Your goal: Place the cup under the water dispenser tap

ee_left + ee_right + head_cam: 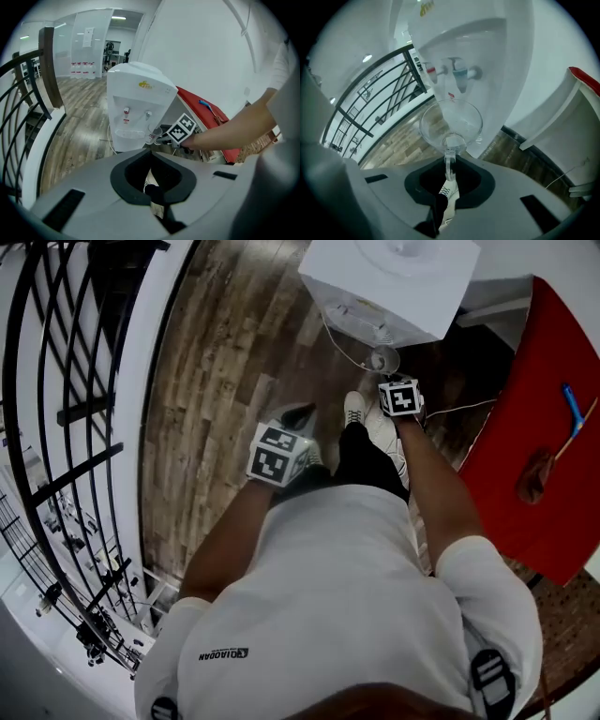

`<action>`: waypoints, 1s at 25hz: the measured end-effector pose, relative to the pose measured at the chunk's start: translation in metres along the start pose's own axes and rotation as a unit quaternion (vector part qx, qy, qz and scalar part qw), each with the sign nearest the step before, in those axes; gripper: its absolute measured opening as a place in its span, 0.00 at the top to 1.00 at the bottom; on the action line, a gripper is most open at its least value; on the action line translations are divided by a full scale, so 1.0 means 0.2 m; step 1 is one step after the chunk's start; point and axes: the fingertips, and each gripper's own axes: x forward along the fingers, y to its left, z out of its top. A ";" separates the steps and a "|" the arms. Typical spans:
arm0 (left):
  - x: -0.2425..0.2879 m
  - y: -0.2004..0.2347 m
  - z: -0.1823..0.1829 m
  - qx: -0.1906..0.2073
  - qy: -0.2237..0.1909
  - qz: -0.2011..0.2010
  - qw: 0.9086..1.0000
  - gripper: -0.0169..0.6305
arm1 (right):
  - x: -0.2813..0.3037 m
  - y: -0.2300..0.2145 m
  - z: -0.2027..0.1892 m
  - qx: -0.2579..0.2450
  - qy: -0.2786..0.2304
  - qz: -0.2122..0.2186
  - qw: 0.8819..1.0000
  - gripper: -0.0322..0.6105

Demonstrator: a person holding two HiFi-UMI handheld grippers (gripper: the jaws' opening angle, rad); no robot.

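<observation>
the glass cup (pixel 451 123) is held by its handle between the closed-down jaws of the right gripper (pixel 449 158), just below the taps (pixel 461 74) of the water dispenser (pixel 487 42); that grip is shown only in the right gripper view. from the left gripper view the cup is seen off the floor, close to the dispenser front. the left gripper (pixel 151 154) is drawn together on nothing, well back.
</observation>
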 end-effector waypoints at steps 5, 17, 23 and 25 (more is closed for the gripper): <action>-0.04 0.01 -0.04 -0.018 0.021 0.008 1.000 0.98 | 0.14 -0.05 0.12 -0.038 0.011 -0.018 0.999 0.88; -0.12 0.09 -0.15 -0.056 0.041 0.033 0.997 0.98 | 0.32 -0.15 0.24 -0.117 -0.005 -0.052 0.992 0.88; -0.08 0.10 -0.16 -0.063 0.049 0.029 0.996 0.98 | 0.36 -0.17 0.25 -0.125 -0.010 -0.052 0.991 0.88; -0.07 0.09 -0.16 -0.063 0.049 0.026 0.996 0.98 | 0.36 -0.16 0.25 -0.121 -0.010 -0.050 0.991 0.88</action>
